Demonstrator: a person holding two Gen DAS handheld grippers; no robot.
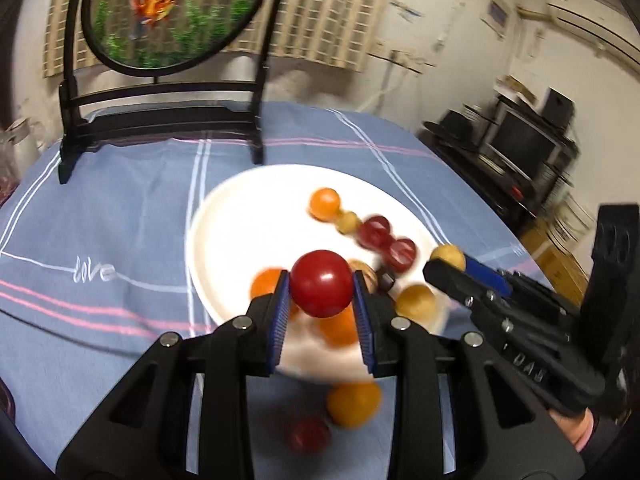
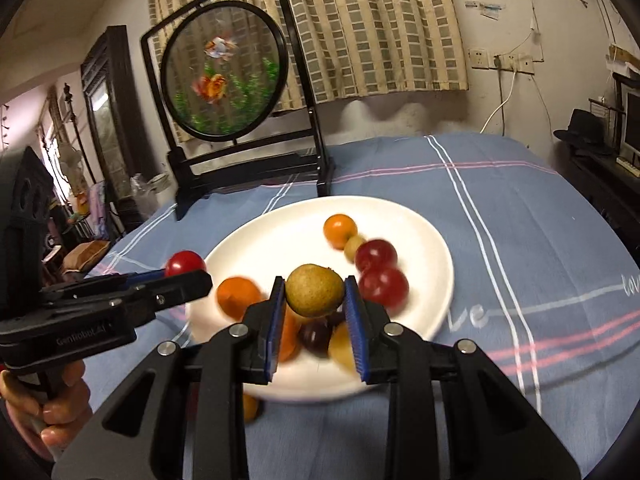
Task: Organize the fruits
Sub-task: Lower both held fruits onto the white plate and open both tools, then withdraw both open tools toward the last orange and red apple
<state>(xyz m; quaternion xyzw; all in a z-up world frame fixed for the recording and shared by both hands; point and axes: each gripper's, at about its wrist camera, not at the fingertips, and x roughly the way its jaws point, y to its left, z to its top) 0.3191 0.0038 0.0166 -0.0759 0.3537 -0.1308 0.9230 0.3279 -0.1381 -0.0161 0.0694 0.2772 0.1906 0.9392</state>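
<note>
Fruit is gripped in both claws above the white plate [image 2: 420,224]: a red tomato [image 1: 321,283] is pinched between the blue pads of the left claw [image 1: 321,298], and a brownish-green fruit [image 2: 315,290] is clamped in the right claw [image 2: 315,308]. Orange, yellow and red fruits are scattered on the plate, which is set on the blue-clothed desk [image 2: 540,240].

A glossy, smooth-skinned red fruit [image 1: 321,283] sits between ribbed blue pads [image 1: 281,312] of the matt black plastic left gripper [image 1: 320,308], its pivots capped with shiny metal. The right gripper [image 2: 314,312], same matt plastic, clasps a dull, rough, speckled green-brown fruit [image 2: 315,290]. Beneath, a smooth, glossy white plate [image 2: 276,236] rests on soft woven blue cloth [image 2: 500,240]. At the cloth's far edge, a polished dark frame [image 2: 248,160] carries a sheer round embroidered panel.
</note>
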